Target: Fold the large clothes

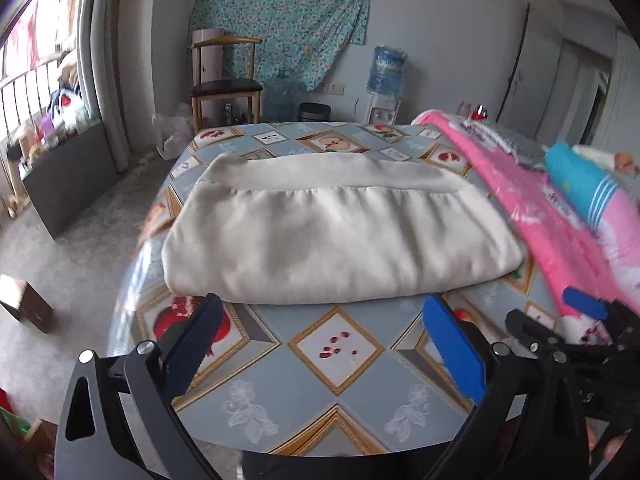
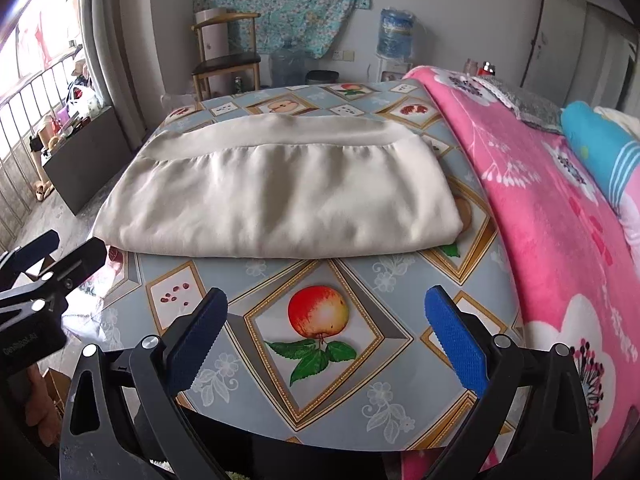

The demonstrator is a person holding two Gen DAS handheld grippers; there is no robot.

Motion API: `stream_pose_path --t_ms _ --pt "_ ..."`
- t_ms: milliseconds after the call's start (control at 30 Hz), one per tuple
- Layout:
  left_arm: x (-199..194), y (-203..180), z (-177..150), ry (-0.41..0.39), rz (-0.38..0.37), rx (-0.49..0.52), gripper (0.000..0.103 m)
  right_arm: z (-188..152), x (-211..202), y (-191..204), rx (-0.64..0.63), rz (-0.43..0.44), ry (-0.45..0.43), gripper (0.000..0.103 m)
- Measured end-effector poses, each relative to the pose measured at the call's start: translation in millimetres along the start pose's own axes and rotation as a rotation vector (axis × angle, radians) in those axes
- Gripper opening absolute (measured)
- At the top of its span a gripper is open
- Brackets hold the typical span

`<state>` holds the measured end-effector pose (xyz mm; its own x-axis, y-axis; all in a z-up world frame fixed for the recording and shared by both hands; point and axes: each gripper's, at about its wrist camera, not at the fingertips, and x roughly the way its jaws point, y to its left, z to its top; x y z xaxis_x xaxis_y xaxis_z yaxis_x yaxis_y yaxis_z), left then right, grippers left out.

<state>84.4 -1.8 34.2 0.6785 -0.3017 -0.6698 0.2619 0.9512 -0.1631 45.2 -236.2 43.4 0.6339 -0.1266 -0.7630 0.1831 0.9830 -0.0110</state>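
On the desk (image 2: 320, 380) a cream garment (image 2: 280, 200) lies folded; both grippers, left (image 1: 320, 344) and right (image 2: 324, 340), hover spread and empty, likely needing its near edge for another fold.

Each gripper (image 1: 320, 320) (image 2: 326, 312) has black linkage arms, silver pivot screws and ridged blue pads (image 2: 456, 344).

Cream garment (image 2: 276, 196) — grey-blue fruit-print tablecloth (image 2: 320, 320) — pink floral blanket (image 2: 560, 240), blue fingers (image 2: 456, 340).

Wooden chair (image 1: 224, 80) against wall, floral cloth (image 1: 280, 20) hung behind; window (image 1: 28, 40) left.
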Motion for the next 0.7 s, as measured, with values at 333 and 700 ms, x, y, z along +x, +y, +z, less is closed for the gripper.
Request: stream_pose_path --t_ms 333,700 --pt "6 14 7 0.023 0.1 -0.029 0.098 2 4 6 0.001 0.01 0.003 0.096" --pt "11 11 7 0.046 0.267 -0.001 0.098 6 5 8 0.006 0.013 0.005 0.096"
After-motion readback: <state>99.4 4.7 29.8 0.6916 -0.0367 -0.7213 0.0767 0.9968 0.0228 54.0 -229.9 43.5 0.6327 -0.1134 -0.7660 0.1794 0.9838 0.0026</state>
